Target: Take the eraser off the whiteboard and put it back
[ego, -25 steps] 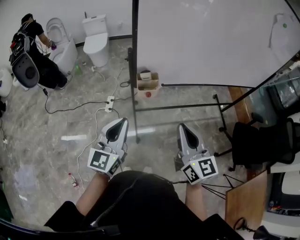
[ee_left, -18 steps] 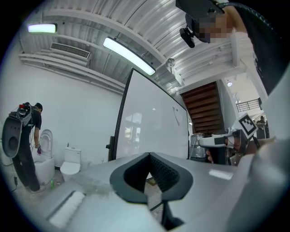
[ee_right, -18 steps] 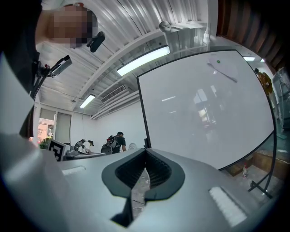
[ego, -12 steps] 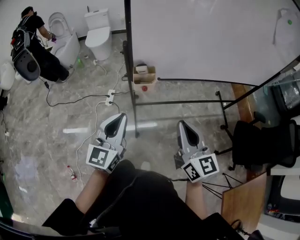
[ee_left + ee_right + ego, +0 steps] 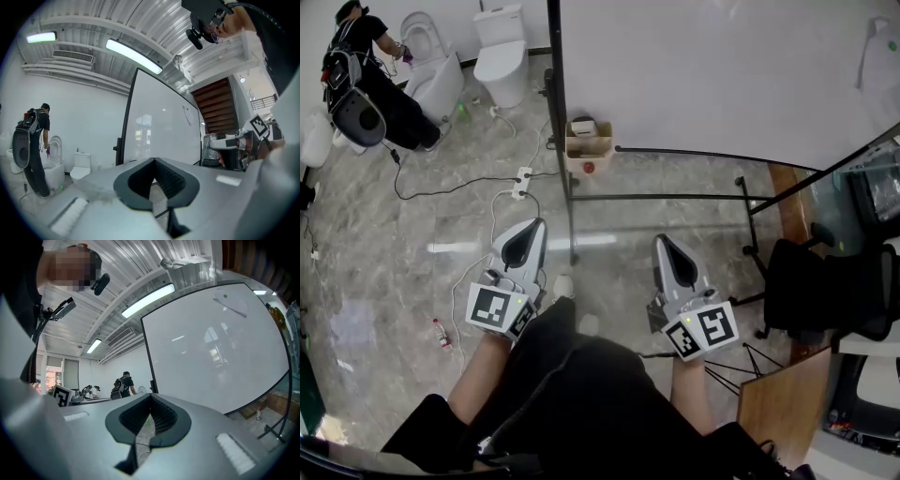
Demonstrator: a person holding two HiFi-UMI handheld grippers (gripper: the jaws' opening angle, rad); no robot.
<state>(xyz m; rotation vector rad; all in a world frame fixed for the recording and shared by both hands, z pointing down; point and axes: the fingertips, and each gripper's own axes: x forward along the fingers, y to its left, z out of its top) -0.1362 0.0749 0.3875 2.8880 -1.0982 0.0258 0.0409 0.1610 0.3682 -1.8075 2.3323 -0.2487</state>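
The whiteboard (image 5: pixel 712 75) stands ahead on a black frame. The eraser (image 5: pixel 879 47), pale with a green dot, sticks high on the board's far right; it also shows in the right gripper view as the eraser (image 5: pixel 230 303). My left gripper (image 5: pixel 528 234) is held level before the board's left post, jaws shut and empty, the board (image 5: pixel 159 126) beyond its tips (image 5: pixel 153 160). My right gripper (image 5: pixel 664 246) is level too, well short of the board and left of the eraser. Its jaws (image 5: pixel 151 396) meet with nothing between them.
A cardboard box (image 5: pixel 589 150) sits at the board's foot beside the stand's legs (image 5: pixel 675 197). A power strip with cables (image 5: pixel 522 200) lies on the marble floor. Toilets (image 5: pixel 503 52) and a person (image 5: pixel 370 75) are far left; a black chair (image 5: pixel 825 286) and wooden desk (image 5: pixel 787 403) stand right.
The head view has swung a little, so the board's post sits further left and the eraser further right. Both grippers stay shut and have barely shifted.
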